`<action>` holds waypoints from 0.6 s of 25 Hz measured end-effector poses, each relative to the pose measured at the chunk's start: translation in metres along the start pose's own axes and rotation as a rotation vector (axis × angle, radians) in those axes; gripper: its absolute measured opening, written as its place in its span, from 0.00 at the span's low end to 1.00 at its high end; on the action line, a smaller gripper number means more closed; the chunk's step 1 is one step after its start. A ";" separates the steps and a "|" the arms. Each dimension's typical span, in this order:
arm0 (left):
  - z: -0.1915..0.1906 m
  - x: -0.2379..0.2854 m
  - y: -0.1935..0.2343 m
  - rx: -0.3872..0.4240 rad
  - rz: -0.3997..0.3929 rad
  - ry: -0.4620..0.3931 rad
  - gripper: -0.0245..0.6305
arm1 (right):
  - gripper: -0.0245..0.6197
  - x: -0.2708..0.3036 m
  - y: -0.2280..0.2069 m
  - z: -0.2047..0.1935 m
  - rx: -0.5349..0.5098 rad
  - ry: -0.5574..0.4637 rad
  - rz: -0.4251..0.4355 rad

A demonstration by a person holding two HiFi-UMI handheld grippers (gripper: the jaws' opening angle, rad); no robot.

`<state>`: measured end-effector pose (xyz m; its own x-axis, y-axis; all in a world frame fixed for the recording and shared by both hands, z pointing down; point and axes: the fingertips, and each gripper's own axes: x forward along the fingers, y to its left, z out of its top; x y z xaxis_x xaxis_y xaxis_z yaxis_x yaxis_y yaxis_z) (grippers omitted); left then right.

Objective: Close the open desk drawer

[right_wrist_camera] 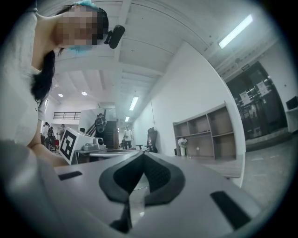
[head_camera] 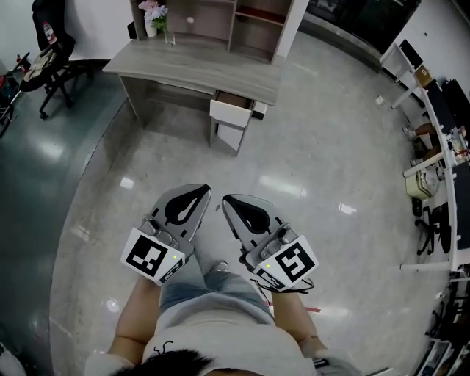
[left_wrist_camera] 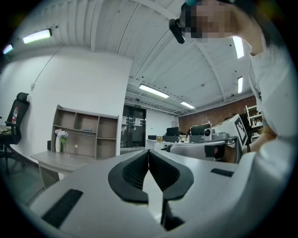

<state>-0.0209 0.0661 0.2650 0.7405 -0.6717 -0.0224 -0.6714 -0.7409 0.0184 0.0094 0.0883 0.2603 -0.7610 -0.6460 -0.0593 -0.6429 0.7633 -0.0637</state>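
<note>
- The drawer (head_camera: 230,111) stands pulled out of the desk (head_camera: 169,62) at the upper centre of the head view, with its white front towards the open floor (head_camera: 323,169).
- The left gripper (head_camera: 195,191) sits low and just left of centre, its jaws pressed together on nothing.
- The right gripper (head_camera: 233,200) sits just beside it, its jaws likewise pressed together and empty.
- Both grippers are well apart from the drawer.
- A vase of flowers (head_camera: 154,18) stands at the desk's upper left end.

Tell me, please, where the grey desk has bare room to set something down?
The grey wooden desktop is bare along its front, from the left edge to above the open white drawer. The rear is crowded: white vase of pink flowers at left, wooden shelf unit beside it.
</note>
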 end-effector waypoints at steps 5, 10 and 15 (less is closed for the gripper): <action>-0.004 0.022 0.029 -0.020 -0.022 0.010 0.05 | 0.05 0.022 -0.028 0.000 0.002 0.007 -0.036; -0.007 0.061 0.066 -0.036 -0.077 0.005 0.05 | 0.05 0.054 -0.070 0.001 0.002 0.008 -0.095; -0.002 0.103 0.113 -0.036 -0.130 0.000 0.05 | 0.05 0.098 -0.115 0.004 0.000 0.006 -0.144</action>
<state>-0.0201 -0.0868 0.2666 0.8214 -0.5697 -0.0273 -0.5680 -0.8214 0.0515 0.0089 -0.0629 0.2577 -0.6612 -0.7489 -0.0436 -0.7457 0.6625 -0.0715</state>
